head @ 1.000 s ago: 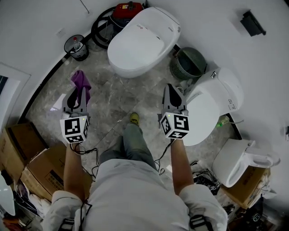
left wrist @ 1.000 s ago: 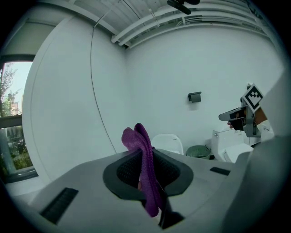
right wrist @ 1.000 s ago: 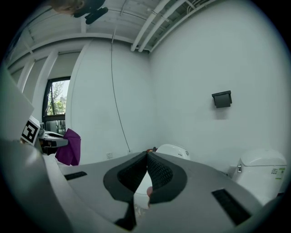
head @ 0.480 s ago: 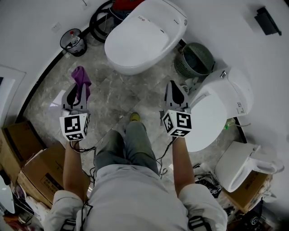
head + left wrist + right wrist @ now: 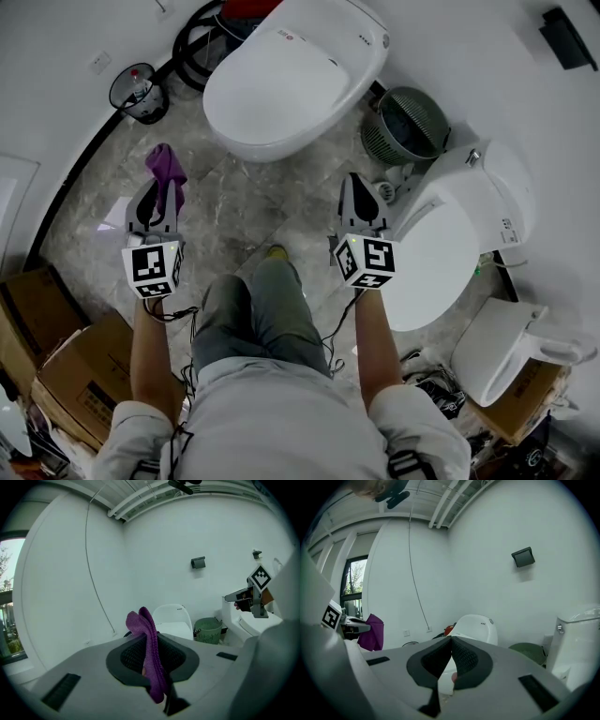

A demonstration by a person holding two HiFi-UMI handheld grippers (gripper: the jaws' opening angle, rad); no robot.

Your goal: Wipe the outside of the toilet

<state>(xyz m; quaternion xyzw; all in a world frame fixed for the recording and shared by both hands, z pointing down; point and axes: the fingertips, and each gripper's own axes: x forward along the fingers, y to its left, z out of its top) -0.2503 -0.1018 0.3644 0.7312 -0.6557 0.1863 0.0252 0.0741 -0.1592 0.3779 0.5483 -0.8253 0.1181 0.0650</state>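
A white toilet with its lid down (image 5: pixel 281 80) stands ahead, small in the left gripper view (image 5: pixel 171 620) and in the right gripper view (image 5: pixel 476 627). A purple cloth (image 5: pixel 166 173) hangs from my left gripper (image 5: pixel 153 208), whose jaws are shut on it; it drapes between them (image 5: pixel 150 653). My right gripper (image 5: pixel 361 208) is held level with the left one, its jaws shut with nothing between them (image 5: pixel 451 641). Both grippers are well short of the toilet ahead.
A second white toilet (image 5: pixel 450 234) stands close at my right, a green basket (image 5: pixel 405 127) between the two. A small black bin (image 5: pixel 136 94) and a hose sit by the wall. Cardboard boxes (image 5: pixel 66 361) lie at the left, a toilet part (image 5: pixel 506 347) at the right.
I have stepped forward: the toilet ahead, the bin and the basket have slid nearer and upward in the head view. Both grippers keep their pose and stay shut.
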